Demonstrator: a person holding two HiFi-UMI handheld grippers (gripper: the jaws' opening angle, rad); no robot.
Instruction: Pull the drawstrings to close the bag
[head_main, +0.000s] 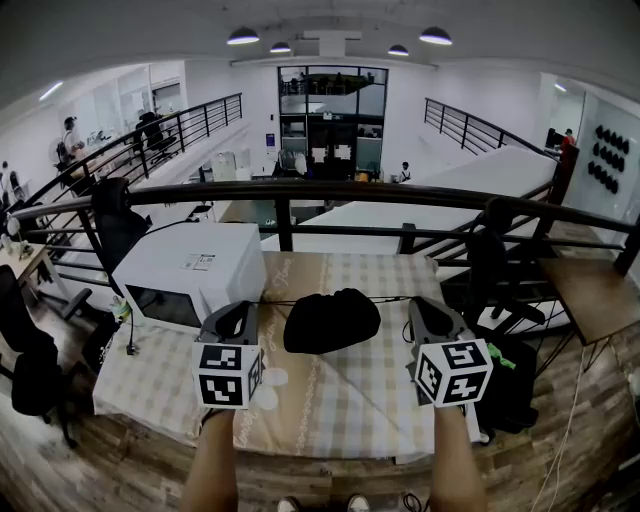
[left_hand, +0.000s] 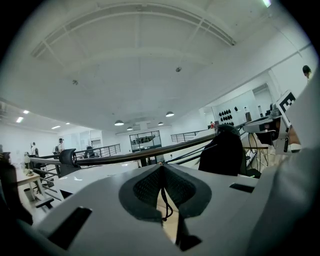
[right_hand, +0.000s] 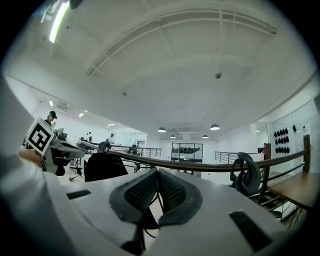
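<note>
Pull step, seemingly well along: pinching drawstrings (head_main: 281, 299) tight in left gripper (head_main: 244, 306) and right gripper (head_main: 424, 303), flanking black bag (head_main: 332, 320) at frame centre on table (head_main: 350, 400). Likely needing more outward drawing toward frame edges.

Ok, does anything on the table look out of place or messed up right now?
Nothing stands out. The black bag sits bunched on the checked table, its drawstrings stretched straight out to the left gripper and right gripper, each shut on one. The white microwave stands upright at the left.
</note>
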